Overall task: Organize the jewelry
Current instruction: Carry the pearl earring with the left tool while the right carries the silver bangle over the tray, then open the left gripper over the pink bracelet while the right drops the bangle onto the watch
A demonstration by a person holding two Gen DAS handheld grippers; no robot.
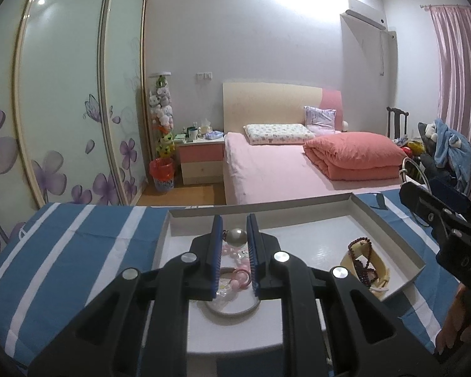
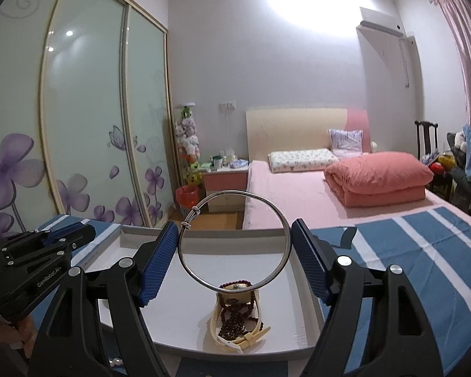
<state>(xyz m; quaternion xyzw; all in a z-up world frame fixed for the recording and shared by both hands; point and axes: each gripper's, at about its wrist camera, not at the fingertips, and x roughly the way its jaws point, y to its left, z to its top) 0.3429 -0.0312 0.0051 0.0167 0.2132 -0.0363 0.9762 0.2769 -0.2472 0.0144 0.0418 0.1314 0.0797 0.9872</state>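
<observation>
Bangle (image 2: 235, 241) clamped in right tool (image 2: 235, 246) over tray (image 2: 301, 326) — left tool (image 1: 234, 253) nearly clenched, angled down.

Both wrist views are aimed forward, slightly downward (close over the white tray (image 1: 389, 229)); tray, bed (image 2: 298, 194) and wardrobe (image 2: 84, 110) are shared.

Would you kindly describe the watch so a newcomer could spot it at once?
Find the shallow white tray on the blue striped cloth. The watch lies near its front edge, cream-strapped, with dark red beads draped over it; nothing else there has a strap.
</observation>
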